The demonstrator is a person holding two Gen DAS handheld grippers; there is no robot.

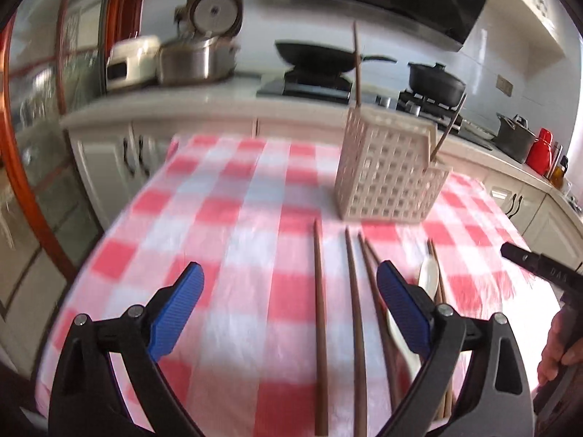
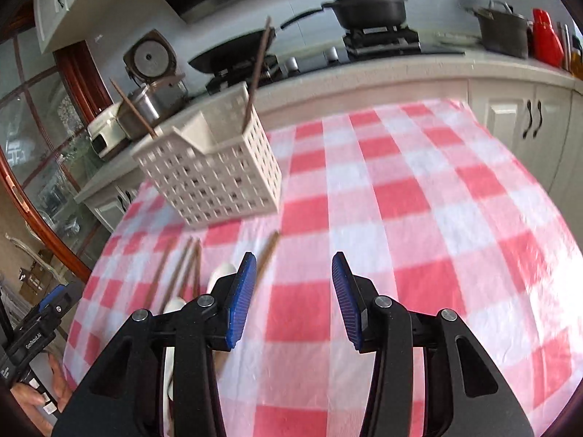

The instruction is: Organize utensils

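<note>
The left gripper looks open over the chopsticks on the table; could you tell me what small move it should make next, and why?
Probably lower the left gripper onto the nearest loose chopstick and close. Its jaws stand wide and empty, several chopsticks lie on the checked cloth between them, and the white holder already has two standing in it.

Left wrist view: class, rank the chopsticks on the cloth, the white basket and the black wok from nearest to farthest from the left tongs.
1. Chopsticks on the cloth, between the left tongs.
2. White basket, mid-table, right.
3. Black wok, on the stove behind.
</note>
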